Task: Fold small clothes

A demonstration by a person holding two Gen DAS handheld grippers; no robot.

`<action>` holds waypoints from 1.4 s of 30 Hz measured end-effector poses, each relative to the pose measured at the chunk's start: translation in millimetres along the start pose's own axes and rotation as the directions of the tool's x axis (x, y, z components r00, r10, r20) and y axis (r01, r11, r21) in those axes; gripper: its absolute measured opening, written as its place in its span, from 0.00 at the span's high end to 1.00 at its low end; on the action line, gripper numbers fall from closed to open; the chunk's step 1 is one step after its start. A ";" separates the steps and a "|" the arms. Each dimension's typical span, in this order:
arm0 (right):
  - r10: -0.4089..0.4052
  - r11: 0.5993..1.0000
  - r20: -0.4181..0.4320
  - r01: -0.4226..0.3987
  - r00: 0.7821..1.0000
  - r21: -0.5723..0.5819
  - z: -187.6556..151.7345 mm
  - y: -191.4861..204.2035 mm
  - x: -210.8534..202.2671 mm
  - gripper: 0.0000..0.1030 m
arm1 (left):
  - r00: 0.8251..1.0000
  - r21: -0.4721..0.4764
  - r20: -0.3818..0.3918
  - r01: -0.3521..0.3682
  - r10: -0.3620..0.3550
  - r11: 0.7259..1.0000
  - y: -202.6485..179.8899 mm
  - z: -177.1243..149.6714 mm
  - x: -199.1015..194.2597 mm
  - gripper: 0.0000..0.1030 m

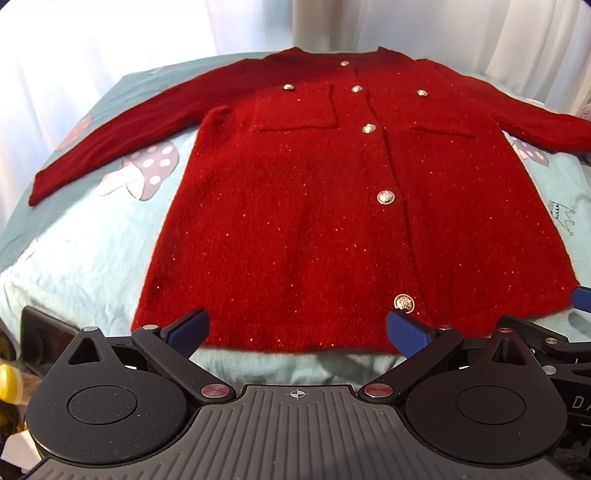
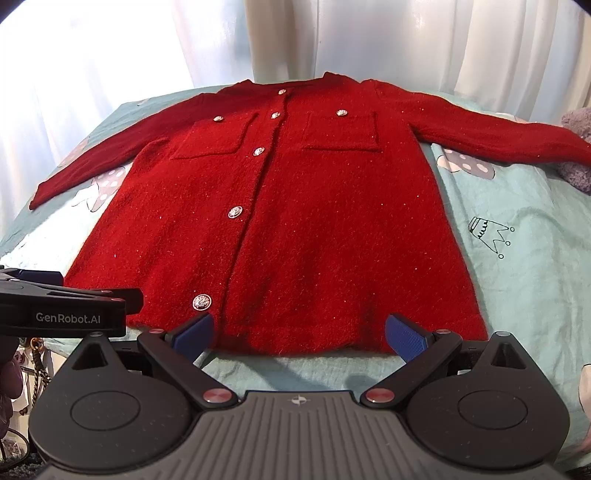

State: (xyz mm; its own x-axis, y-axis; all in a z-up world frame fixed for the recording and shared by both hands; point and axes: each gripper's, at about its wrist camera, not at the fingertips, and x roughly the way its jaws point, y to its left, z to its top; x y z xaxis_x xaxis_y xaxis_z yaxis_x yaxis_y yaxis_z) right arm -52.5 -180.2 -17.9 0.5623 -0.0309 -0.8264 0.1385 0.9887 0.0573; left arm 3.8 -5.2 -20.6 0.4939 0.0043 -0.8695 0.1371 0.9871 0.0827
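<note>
Cardigan (image 1: 295,221), red and sparkly with metal buttons (image 1: 386,197), lies face up and buttoned on the bed's teal sheet (image 1: 92,251), collar toward the white curtain (image 1: 147,29) and hem toward me. Both sleeves are spread out to the sides, so the whole outline is readable and I judge nothing has been folded yet.

I have my left gripper (image 1: 295,328) parked just at the hem, its jaws spread wide with nothing between them; the blue pads (image 1: 188,328) frame the lower hem near the bottom button (image 1: 403,302). My right gripper (image 2: 299,332) sits alongside it, likewise gaping and empty, lined up with the right half of the hem. In the right wrist view the left gripper's black body shows at the left edge, so the two tools are close together, side by side.

Holding them low and wide at the hem makes sense to me as a ready stance: from here I could pinch either hem corner or reach out for a sleeve. Whether the pads touch the knit I cannot tell. A grey plush thing (image 2: 576,147) rests by the right sleeve's cuff; I would mind it when that sleeve comes in.
</note>
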 end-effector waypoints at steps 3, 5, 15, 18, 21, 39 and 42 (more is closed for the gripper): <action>0.007 1.000 0.000 -0.007 1.000 0.007 -1.8 -2.2 1.1 0.04 | 1.000 0.001 -0.004 -0.002 0.002 1.000 -0.7 -0.8 1.0 0.00; 0.011 1.000 0.008 -0.011 1.000 0.007 -2.5 -3.3 1.3 0.04 | 1.000 0.001 -0.008 -0.002 0.002 1.000 -0.9 -1.1 2.3 0.00; 0.078 0.996 0.032 -0.079 0.996 0.031 -3.2 -8.0 2.9 0.04 | 1.000 -0.002 -0.025 -0.003 0.003 1.000 -1.1 -0.9 6.5 0.00; 0.097 0.994 0.031 -0.098 0.995 0.055 -2.9 -11.2 3.4 0.04 | 1.000 -0.001 -0.027 -0.002 0.001 1.000 -0.9 0.0 8.3 0.00; 0.103 0.992 0.030 -0.104 0.994 0.068 -2.1 -13.4 4.4 0.04 | 1.000 -0.002 -0.030 -0.001 0.001 1.000 -0.9 0.1 8.9 0.00; 0.211 0.942 0.317 -0.278 0.925 0.185 25.5 -71.3 8.5 0.04 | 0.999 -0.056 0.020 0.027 -0.026 0.998 11.3 25.5 17.5 0.00; 0.141 0.958 0.371 -0.222 0.918 0.184 51.2 -105.1 21.8 0.04 | 0.998 -0.076 0.057 0.040 -0.035 0.996 15.1 43.3 26.9 0.00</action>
State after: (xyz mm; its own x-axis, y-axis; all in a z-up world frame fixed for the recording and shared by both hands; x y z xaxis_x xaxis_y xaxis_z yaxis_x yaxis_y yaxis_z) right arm -13.0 -292.3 -13.3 0.8380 0.0570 -0.5426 0.1579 0.9267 0.3411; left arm 56.3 2.8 -21.7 0.5371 -0.0397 -0.8426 0.0906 0.9958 0.0109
